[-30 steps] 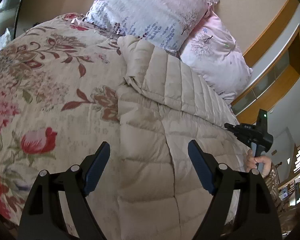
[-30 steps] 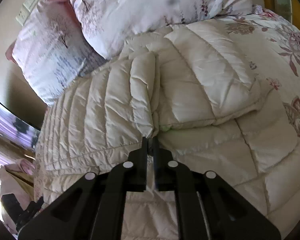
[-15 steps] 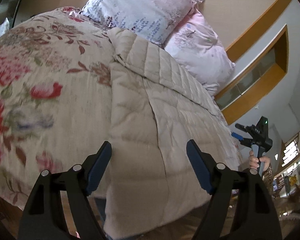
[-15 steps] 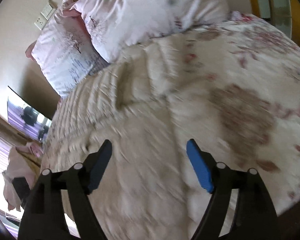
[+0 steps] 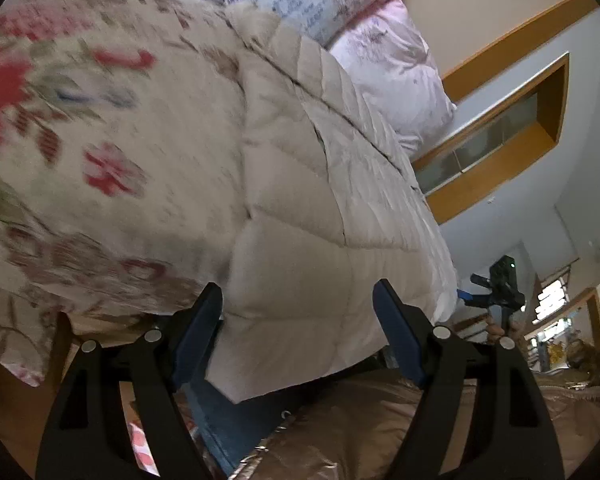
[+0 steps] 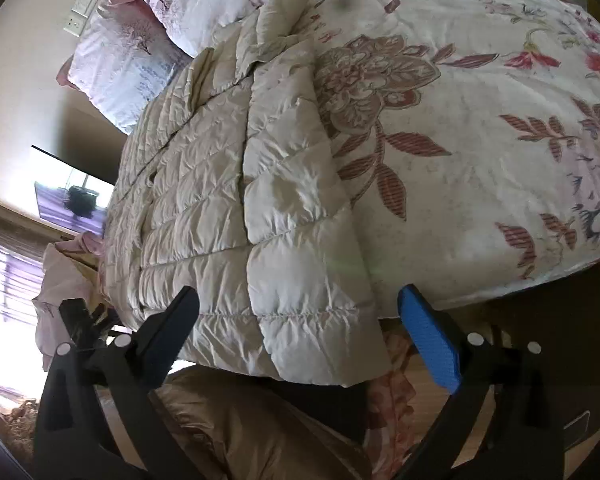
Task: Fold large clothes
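Note:
A long cream quilted down coat (image 5: 300, 208) lies lengthwise on the bed, its sleeves folded in near the pillows and its hem hanging over the bed's foot edge; it also shows in the right wrist view (image 6: 236, 208). My left gripper (image 5: 298, 332) is open and empty, low at the bed's foot, with the coat's hem between its blue pads. My right gripper (image 6: 304, 332) is open and empty, also low by the hem. The right gripper (image 5: 500, 284) shows in the left wrist view, beyond the coat's far hem corner.
The bed has a floral duvet (image 6: 480, 100) and two pink and lilac pillows (image 5: 340, 4) at the head. The person's shiny brown jacket (image 5: 380, 424) is under both grippers. A wall niche with wood trim (image 5: 512, 120) is behind. A bright window (image 6: 4, 280) is at the left.
My right gripper let go of the folded sleeve and opened. Both grippers drew back from the pillows and dropped to the coat's hem at the foot of the bed.

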The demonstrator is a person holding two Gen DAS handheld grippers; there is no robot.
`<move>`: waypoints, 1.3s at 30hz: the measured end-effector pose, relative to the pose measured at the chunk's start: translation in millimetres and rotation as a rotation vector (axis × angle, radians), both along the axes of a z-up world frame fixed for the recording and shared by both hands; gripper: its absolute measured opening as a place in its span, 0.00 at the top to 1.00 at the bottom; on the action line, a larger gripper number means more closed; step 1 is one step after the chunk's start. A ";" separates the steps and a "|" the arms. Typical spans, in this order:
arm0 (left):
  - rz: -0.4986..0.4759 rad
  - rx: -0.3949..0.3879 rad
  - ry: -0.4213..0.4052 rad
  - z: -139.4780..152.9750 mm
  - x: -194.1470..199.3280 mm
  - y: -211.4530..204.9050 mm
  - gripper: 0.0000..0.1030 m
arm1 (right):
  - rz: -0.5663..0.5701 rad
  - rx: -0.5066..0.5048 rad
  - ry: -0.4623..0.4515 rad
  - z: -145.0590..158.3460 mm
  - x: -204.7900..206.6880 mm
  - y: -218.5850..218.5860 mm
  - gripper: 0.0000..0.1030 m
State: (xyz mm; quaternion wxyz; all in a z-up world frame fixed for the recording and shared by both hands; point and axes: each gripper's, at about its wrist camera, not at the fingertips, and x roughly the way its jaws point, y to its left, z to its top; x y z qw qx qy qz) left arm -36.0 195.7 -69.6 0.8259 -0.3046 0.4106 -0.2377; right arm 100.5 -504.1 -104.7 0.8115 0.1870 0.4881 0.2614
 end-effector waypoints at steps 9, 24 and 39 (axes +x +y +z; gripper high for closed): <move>-0.048 -0.065 0.032 -16.1 13.9 -13.7 0.24 | 0.045 -0.052 0.078 -28.2 -7.5 13.7 0.03; -0.113 -0.168 -0.020 -0.8 7.2 -13.3 0.87 | 0.207 0.077 -0.060 -13.9 -30.6 55.7 0.82; 0.185 0.049 -0.301 117.7 82.1 -3.7 0.88 | -0.187 -0.109 -0.718 100.1 -24.4 87.2 0.83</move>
